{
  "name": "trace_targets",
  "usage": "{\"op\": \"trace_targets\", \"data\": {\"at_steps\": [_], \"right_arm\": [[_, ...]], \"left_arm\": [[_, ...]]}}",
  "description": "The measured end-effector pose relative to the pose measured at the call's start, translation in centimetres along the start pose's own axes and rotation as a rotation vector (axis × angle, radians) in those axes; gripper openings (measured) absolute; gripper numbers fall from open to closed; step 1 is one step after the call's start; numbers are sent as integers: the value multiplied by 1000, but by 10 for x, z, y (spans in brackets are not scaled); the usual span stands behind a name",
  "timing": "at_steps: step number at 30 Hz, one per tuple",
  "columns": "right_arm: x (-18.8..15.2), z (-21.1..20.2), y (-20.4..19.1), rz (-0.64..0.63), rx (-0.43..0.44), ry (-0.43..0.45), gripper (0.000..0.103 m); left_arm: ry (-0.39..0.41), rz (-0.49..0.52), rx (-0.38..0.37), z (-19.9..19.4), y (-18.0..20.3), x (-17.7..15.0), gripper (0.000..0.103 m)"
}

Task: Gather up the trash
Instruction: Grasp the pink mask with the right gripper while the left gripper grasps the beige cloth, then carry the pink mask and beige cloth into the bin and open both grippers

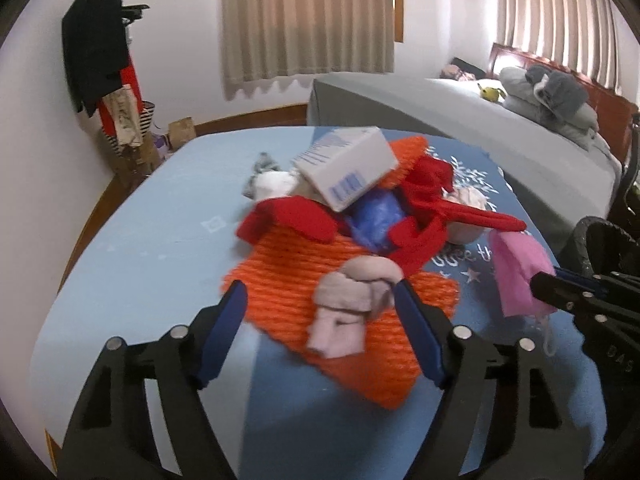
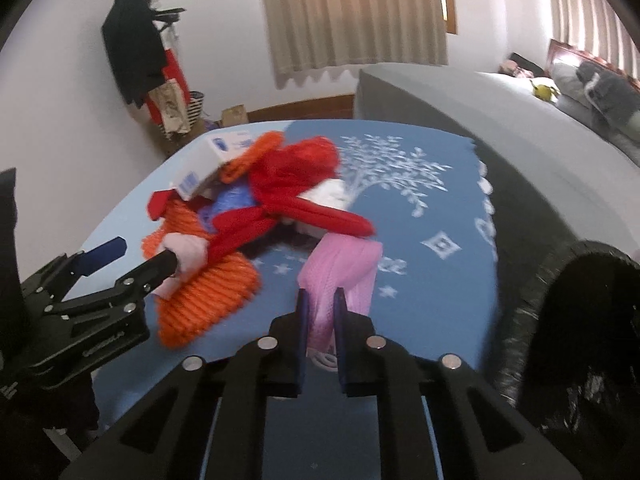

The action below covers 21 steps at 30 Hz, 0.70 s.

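A heap lies on the blue cloth-covered table point(image 1: 140, 248): an orange knit piece point(image 1: 280, 280), red fabric point(image 1: 428, 200), a crumpled blue plastic bag point(image 1: 376, 216) and a white box with blue print point(image 1: 348, 168). A pale pink wad point(image 1: 352, 300) rests on the orange knit. My left gripper point(image 1: 320, 292) stands open with its blue pads on either side of this wad; the left pad is clear of it. The right wrist view shows the same gripper point(image 2: 146, 254) from the side. My right gripper point(image 2: 320, 312) is shut on a pink mask-like piece point(image 2: 344, 268), whose ear loop hangs below.
A black bin with a black liner point(image 2: 580, 320) stands by the table's right edge. Behind the table is a grey bed point(image 1: 480, 128) with pillows. A coat stand with dark clothes point(image 1: 100, 40) is at the far left wall. Bare blue cloth shows left of the heap.
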State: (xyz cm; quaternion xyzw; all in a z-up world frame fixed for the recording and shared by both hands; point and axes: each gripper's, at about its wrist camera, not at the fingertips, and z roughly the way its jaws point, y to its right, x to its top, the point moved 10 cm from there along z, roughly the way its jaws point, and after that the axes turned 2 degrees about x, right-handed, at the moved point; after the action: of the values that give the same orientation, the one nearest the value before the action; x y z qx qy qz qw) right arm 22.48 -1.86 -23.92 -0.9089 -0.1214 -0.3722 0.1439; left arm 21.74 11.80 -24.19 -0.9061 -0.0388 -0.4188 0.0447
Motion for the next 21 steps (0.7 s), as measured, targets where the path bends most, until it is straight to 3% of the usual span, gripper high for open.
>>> {"op": "trace_targets", "data": {"at_steps": [2,6,9,21], "right_arm": [[0,-3,8,13,-12,6,12],[3,-7,18,29,-22,19,12],[2,-12,22,34,-22,24,12],[10,-47,32,54,-44,83,12]], "left_arm": [[-15,7,-5,8,6,-1,66],[-52,6,-77,16,21,-6,41],[-40,21,-65,15,27,-6,35],[68,7,-76,-32,39,22,32]]}}
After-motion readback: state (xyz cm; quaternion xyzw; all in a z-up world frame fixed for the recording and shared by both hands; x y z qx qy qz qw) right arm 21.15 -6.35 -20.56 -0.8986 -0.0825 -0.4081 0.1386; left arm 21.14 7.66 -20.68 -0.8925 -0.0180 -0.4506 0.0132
